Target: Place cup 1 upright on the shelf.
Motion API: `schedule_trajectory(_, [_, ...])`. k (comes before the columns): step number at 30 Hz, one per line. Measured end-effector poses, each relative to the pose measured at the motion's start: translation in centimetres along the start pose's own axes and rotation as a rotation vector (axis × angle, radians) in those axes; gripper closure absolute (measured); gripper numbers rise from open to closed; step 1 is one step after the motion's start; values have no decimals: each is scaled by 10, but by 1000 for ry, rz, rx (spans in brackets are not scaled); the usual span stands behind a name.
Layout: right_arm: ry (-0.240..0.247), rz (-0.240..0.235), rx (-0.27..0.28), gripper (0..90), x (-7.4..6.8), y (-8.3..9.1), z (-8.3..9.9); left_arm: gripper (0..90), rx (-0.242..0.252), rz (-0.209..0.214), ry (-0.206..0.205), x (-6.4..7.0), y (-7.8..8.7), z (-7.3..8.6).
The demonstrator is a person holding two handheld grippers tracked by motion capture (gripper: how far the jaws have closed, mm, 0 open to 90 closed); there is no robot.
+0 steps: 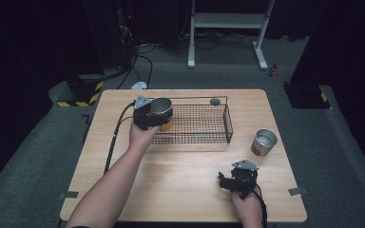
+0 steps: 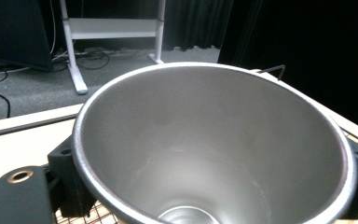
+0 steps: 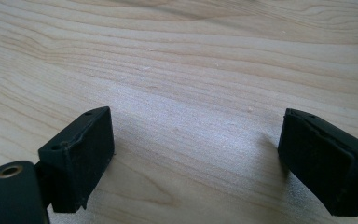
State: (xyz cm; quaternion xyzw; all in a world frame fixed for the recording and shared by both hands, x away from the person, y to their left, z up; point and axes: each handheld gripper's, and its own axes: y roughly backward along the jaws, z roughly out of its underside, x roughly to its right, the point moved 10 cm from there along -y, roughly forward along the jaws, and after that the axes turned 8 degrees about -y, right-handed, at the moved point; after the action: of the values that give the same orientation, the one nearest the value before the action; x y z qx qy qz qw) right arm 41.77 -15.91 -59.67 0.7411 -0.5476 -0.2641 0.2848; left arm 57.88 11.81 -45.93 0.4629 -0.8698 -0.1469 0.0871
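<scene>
Currently placing | left gripper [image 1: 153,114] clamps steel cup [image 1: 161,108] over wire basket [image 1: 218,124] left end | right gripper [image 1: 237,180] wide, idle on table [image 1: 180,175] | next: lower, release inside

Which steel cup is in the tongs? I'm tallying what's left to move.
The steel cup at the wire basket's left end, clamped by the left tongs; the other cup stands free.

A cup [image 1: 264,142] stands right of the wire basket [image 1: 204,124].

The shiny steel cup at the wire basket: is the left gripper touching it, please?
Touching. In the left gripper view, the steel cup sits clamped between the left gripper's black jaws, pressed against both sides.
</scene>
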Motion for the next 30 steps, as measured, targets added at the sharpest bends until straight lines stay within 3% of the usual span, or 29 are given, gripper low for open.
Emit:
schedule_trajectory(10, [0, 0, 2, 106, 0, 0, 0, 130, -23, -24, 13, -4, -9, 8])
schedule_trajectory(16, [0, 0, 2, 106, 0, 0, 0, 130, -90, -23, 15, -4, -15, 18])
schedule_trajectory(20, [0, 0, 2, 106, 0, 0, 0, 130, -99, -29, -1, -3, -17, 21])
schedule_trajectory(23, [0, -1, 2, 106, 0, 0, 0, 129, -103, -30, 10, -2, -20, 23])
schedule_trajectory(30, [0, 0, 2, 107, 0, 0, 0, 129, -130, -62, 3, -5, -25, 29])
